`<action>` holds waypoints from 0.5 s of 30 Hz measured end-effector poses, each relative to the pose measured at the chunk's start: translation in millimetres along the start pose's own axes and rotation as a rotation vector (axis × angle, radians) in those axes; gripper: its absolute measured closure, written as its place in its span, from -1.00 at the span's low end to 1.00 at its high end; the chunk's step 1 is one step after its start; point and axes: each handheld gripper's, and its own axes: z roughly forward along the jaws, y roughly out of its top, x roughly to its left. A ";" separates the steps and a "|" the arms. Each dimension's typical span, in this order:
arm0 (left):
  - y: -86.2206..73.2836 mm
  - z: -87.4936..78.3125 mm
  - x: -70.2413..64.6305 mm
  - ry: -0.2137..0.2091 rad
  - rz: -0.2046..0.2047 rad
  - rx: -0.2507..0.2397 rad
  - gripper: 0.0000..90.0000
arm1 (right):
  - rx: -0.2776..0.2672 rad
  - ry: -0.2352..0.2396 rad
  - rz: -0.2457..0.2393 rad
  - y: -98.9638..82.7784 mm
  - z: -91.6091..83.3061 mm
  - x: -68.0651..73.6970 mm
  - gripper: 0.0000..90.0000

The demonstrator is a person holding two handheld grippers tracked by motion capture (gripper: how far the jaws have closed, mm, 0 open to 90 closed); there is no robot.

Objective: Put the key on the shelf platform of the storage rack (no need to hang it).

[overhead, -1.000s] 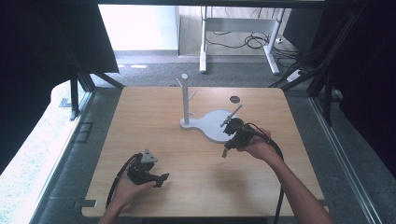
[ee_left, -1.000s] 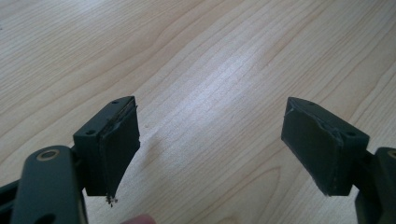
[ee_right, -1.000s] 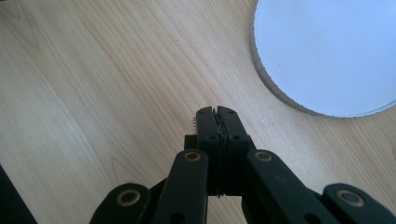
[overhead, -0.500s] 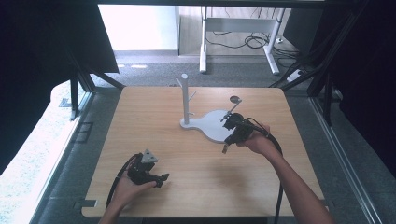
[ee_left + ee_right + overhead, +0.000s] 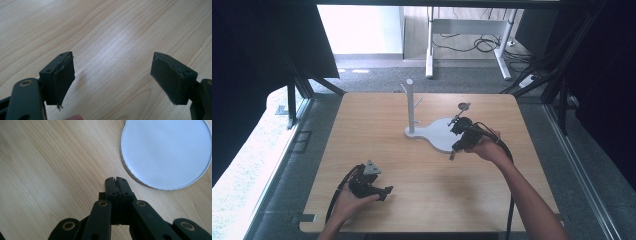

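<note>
A white stand has a flat rounded base (image 5: 438, 136) and an upright post (image 5: 410, 105) with short pegs, at the middle of the wooden table (image 5: 377, 130). My right gripper (image 5: 453, 155) is held at the base's right side. In the right gripper view its jaws (image 5: 116, 180) are shut with nothing between them, and the tips hover over bare wood just beside the base's rim (image 5: 167, 152). My left gripper (image 5: 384, 192) rests near the front left of the table. Its jaws (image 5: 112, 72) stand wide open over bare wood.
A small dark round spot (image 5: 463, 106) lies on the table behind the right gripper. Cables trail from both grippers toward the front edge. Dark frame posts stand around the table, and a white desk leg (image 5: 430, 45) is on the floor beyond.
The right hand has drifted slightly toward the far side of the table beside the white base, jaws still shut. The left gripper has stayed put.
</note>
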 end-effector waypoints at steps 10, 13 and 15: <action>0.0 -0.9 0.7 -0.001 0.000 -0.003 -0.56 | 0.001 0.001 0.001 7.8 -2.3 -3.9 0.98; 0.0 -0.7 0.4 -0.001 0.002 -0.002 -0.56 | 0.000 0.001 0.002 9.7 -2.4 -5.0 0.98; 0.0 -0.7 0.4 -0.002 0.001 -0.002 -0.56 | 0.001 0.000 0.007 10.8 -1.9 -5.3 0.98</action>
